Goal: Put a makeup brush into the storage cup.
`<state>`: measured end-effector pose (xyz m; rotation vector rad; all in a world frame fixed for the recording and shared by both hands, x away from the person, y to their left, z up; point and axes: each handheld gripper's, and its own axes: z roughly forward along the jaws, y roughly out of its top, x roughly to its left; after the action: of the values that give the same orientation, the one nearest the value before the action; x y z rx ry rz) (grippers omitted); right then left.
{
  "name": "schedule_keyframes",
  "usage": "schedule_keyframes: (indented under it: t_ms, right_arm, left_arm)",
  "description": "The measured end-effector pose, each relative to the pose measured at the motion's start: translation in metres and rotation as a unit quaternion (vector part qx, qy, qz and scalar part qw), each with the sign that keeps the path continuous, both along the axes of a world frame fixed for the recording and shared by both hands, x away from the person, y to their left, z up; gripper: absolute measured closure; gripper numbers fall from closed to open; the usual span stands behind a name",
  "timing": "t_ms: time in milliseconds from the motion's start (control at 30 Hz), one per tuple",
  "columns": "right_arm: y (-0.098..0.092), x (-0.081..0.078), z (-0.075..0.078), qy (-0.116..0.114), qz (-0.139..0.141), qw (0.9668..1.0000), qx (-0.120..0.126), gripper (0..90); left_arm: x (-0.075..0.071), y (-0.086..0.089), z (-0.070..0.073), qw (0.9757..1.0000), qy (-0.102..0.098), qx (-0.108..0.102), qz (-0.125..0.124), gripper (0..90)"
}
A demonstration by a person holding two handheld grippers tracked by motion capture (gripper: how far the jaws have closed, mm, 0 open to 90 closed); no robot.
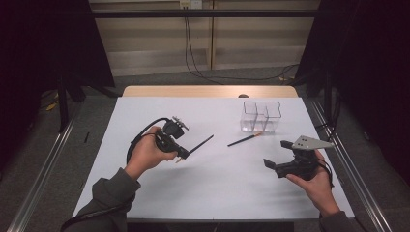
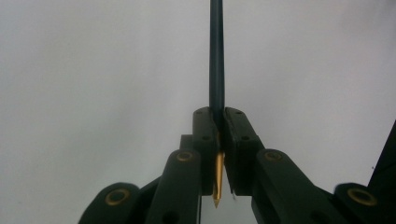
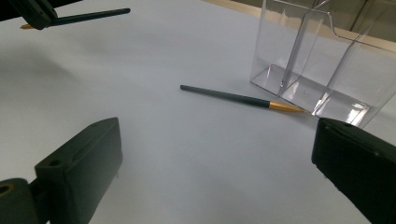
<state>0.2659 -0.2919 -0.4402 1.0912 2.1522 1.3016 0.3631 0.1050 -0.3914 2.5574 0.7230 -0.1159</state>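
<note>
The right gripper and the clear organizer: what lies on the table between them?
In the right gripper view, one dark pen with a gold tip lies on the white table between the open right gripper and the clear organizer.

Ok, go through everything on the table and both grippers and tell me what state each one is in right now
Left gripper: shut on a dark pencil, held above the table.
Held pencil: clamped near its gold tip, shaft sticking out past the jaws.
Right gripper: open, nothing between the jaws.
Second pencil: lying flat on the table, gold tip toward the box, untouched.
Clear plastic box: upright, compartments empty.
Table: covered in white.
</note>
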Motion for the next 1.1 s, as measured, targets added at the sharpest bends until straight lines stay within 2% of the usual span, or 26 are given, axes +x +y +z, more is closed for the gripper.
schedule_keyframes:
  t_ms: [167, 300, 467, 567, 933, 1100]
  right_arm:
    - [0.003, 0.003, 0.0, 0.011, 0.017, 0.9998, -0.005, 1.5]
    - [0.009, 0.005, 0.001, 0.022, 0.03, 0.9991, -0.021, 1.4]
    - [0.013, 0.008, 0.003, 0.03, 0.045, 0.9982, -0.026, 1.5]
    - [0.017, 0.01, 0.005, 0.036, 0.055, 0.9971, -0.037, 1.5]
    - [0.025, 0.018, 0.009, 0.044, 0.062, 0.9954, -0.059, 1.4]
    - [0.028, 0.024, 0.014, 0.047, 0.074, 0.9942, -0.063, 2.4]
  left_arm:
    - [-0.004, -0.008, 0.001, 0.9999, -0.001, -0.001, -0.017, 84.0]
    - [-0.007, -0.014, 0.002, 0.9997, -0.001, -0.002, -0.025, 84.0]
    - [-0.01, -0.021, 0.001, 0.9991, -0.002, -0.004, -0.042, 84.0]
    - [-0.011, -0.023, 0.001, 0.9989, 0.002, -0.006, -0.046, 84.0]
    - [-0.013, -0.029, -0.001, 0.9981, 0.005, -0.004, -0.062, 84.0]
    - [-0.016, -0.035, 0.001, 0.9977, 0.002, -0.003, -0.067, 84.0]
